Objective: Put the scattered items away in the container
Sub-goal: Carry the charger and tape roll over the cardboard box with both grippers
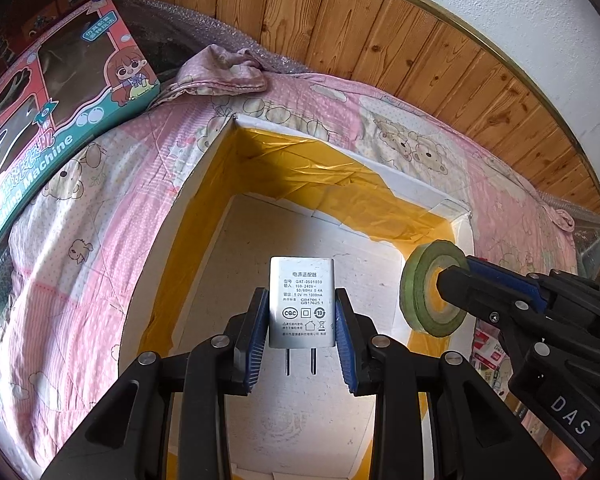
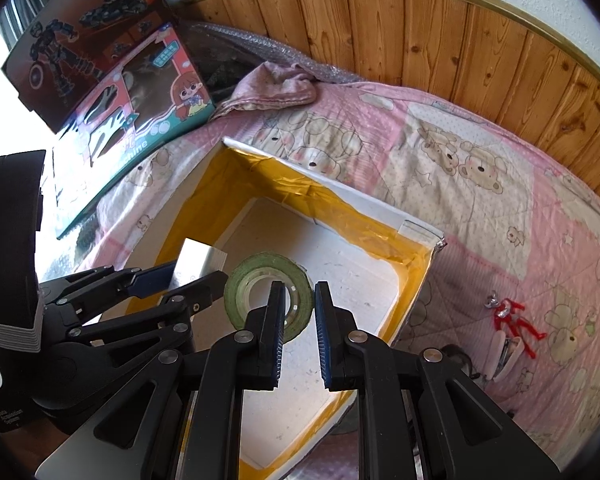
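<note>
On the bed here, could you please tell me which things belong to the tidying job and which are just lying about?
Job:
- power adapter
- tape roll
- white box
- toy figure

Lying about:
- pink toy carton
- dark toy carton
- crumpled cloth

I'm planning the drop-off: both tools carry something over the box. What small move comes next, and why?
Probably open the left tool and let the charger fall: it hangs above the bare floor of the box, inside the walls. The right tool with the tape roll can follow.
</note>
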`<state>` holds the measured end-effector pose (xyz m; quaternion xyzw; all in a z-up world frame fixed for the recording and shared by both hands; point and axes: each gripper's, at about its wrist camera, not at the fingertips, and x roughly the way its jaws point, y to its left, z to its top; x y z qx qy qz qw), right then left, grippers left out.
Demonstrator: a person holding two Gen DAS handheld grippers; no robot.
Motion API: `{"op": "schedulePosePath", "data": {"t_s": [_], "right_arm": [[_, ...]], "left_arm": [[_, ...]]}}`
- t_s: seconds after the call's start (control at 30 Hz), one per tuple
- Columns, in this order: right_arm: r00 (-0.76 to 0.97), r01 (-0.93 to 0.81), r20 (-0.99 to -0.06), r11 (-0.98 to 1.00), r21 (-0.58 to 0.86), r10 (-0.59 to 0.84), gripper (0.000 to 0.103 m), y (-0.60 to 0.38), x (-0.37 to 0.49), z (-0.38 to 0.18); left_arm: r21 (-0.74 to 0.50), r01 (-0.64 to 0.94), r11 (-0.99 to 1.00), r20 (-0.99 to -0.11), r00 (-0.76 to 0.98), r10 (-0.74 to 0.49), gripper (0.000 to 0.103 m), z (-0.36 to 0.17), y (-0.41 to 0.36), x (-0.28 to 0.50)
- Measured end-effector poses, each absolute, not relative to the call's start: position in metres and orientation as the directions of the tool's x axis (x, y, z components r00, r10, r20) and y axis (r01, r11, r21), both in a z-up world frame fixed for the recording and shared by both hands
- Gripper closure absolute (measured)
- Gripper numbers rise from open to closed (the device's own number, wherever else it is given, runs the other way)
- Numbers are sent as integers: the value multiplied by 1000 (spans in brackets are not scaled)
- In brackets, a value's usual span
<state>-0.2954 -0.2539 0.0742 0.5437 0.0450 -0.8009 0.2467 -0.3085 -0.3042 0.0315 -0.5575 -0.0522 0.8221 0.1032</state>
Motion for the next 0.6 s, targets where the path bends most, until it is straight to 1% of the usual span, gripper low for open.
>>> {"op": "schedulePosePath", "data": {"t_s": [0.4,0.6], "right_arm": [[-250,413,-907,-884,217,-340,88,-251,-309,55],[-242,410,-915,-889,206,-324,88,-252,-315,45]], "left_arm": [[-178,-139,-974,-922,-322,215,70,17,-293,-339],[-170,-154,-973,-932,-296,209,70,3,-288,-353]]}}
